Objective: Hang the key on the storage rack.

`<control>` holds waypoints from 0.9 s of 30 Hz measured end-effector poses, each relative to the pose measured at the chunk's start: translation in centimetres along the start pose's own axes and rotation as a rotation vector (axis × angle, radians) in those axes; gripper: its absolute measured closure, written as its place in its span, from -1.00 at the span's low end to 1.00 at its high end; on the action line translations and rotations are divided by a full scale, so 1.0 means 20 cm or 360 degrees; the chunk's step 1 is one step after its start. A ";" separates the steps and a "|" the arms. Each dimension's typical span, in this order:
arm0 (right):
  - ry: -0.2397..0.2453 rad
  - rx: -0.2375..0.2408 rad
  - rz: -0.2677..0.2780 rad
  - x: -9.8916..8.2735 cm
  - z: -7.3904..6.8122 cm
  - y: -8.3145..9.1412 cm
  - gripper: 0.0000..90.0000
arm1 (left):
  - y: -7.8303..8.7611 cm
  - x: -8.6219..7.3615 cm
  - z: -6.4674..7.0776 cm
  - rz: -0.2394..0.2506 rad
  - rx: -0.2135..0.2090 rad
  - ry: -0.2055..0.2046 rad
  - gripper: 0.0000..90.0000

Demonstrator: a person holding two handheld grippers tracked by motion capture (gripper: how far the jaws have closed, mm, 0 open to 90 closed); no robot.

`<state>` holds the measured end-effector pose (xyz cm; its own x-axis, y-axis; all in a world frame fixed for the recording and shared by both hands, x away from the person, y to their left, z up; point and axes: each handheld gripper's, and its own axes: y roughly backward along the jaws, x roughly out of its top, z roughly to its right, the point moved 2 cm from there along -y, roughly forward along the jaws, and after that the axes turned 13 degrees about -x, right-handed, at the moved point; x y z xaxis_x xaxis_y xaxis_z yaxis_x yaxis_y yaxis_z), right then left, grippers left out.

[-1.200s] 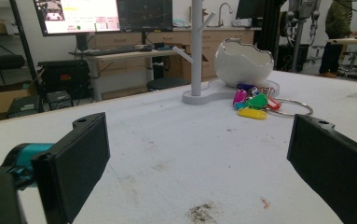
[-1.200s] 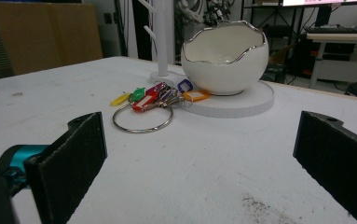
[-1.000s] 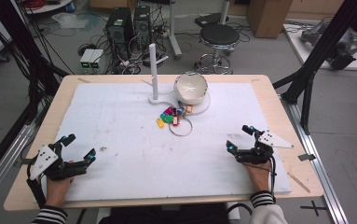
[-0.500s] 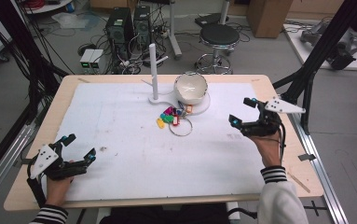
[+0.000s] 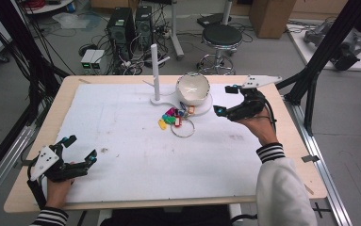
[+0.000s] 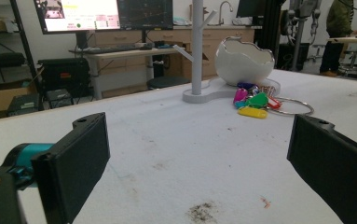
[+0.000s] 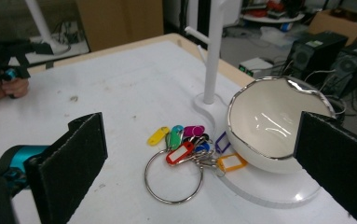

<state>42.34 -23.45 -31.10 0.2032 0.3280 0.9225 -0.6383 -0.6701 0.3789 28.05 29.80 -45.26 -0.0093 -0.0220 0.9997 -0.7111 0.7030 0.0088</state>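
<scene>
Reaching forward over the table's far right, the right gripper [image 5: 224, 100] hangs with jaws spread wide, just beside the white bowl [image 5: 193, 89]; the key ring with coloured tags [image 7: 184, 154] lies close below it. The left gripper [image 5: 78, 149] rests near the front-left corner, jaws wide, well apart from the ring. The right gripper view reveals the bowl's silver rim.

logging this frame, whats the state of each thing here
left gripper: jaws open, holding nothing, low near the table's front left
right gripper: jaws open, holding nothing, beside the bowl
bowl: upright on the stand base, empty
key ring: flat on the table, coloured tags bunched on it
stand post: upright, nothing hung
</scene>
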 end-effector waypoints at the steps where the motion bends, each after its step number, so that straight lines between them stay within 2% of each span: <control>1: 0.0000 0.0000 0.0000 0.00 0.00 0.00 -0.95 | 0.00 0.00 0.00 0.0000 0.0000 0.0001 -0.86; 2: 0.0043 0.0017 -0.0052 0.02 -0.02 -0.04 -0.95 | 0.00 0.00 0.00 0.0000 0.0000 0.0001 -0.86; 7: 0.0141 0.0080 -0.0164 0.07 -0.06 -0.12 -0.95 | 0.00 0.00 0.00 -0.0001 0.0000 0.0000 -0.86; 12: 0.0271 0.0126 -0.0276 0.11 -0.12 -0.22 -0.95 | 0.00 0.00 0.00 -0.0004 -0.0005 0.0001 -0.86; 13: 0.0271 0.0126 -0.0276 0.11 -0.12 -0.22 -0.95 | 0.00 0.00 0.00 -0.0008 -0.0005 -0.0002 -0.86; 14: 0.0307 0.0141 -0.0329 0.11 -0.14 -0.26 -0.95 | 0.00 0.00 0.00 -0.0010 -0.0004 -0.0003 -0.86; 20: 0.0362 0.0180 -0.0470 0.10 -0.18 -0.37 -0.95 | 0.00 0.00 0.00 -0.0017 -0.0005 0.0000 -0.86; 27: 0.0431 0.0218 -0.0581 0.11 -0.23 -0.47 -0.95 | 0.00 0.00 0.00 -0.0020 -0.0006 -0.0005 -0.86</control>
<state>45.37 -13.51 -32.98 0.1834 0.7079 0.6821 -0.4536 -0.5546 0.6976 28.08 29.75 -45.25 -0.0028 -0.0328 0.9995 -0.7087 0.7052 0.0211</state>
